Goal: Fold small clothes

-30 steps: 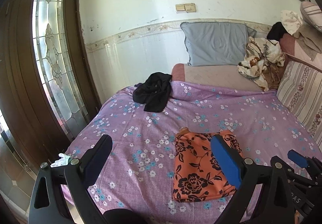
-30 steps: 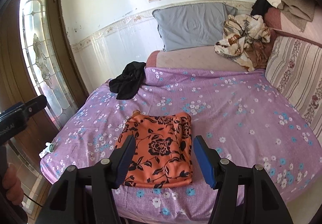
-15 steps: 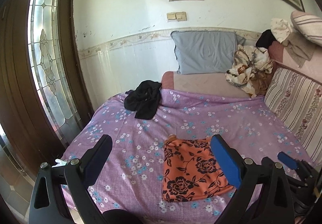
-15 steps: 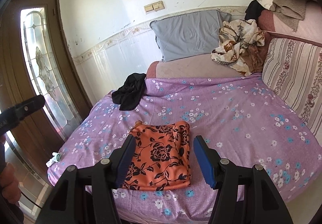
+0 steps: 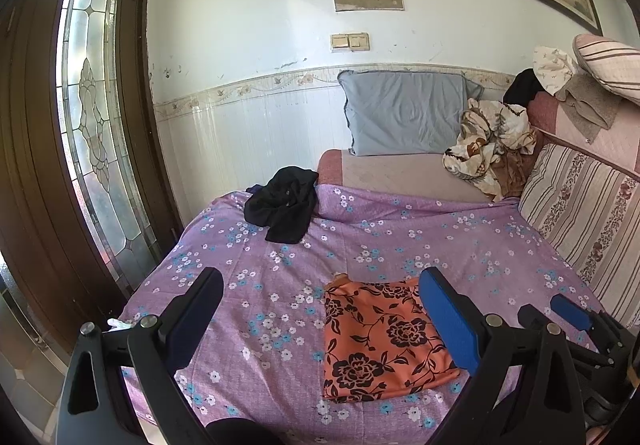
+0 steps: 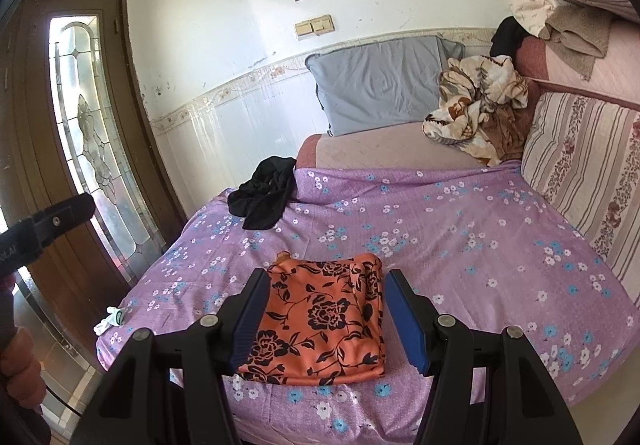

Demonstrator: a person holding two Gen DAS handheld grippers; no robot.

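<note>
A folded orange garment with black flowers (image 5: 380, 341) lies flat near the front edge of the purple floral bedsheet (image 5: 440, 241); it also shows in the right wrist view (image 6: 324, 321). A crumpled black garment (image 5: 286, 205) lies at the sheet's far left (image 6: 264, 197). My left gripper (image 5: 320, 321) is open and empty, held above the bed's front, left of the orange garment. My right gripper (image 6: 324, 321) is open and empty, held above the orange garment.
A grey pillow (image 5: 404, 111) leans on the far wall. A heap of patterned cloth (image 5: 488, 143) and striped cushions (image 5: 584, 213) line the right side. A wooden door with leaded glass (image 5: 92, 149) stands left. A small white item (image 6: 110, 319) lies on the floor.
Both grippers have pulled back and up from the bed, so the orange garment looks smaller and lower in both views. Both stay open and the garment has not moved.
</note>
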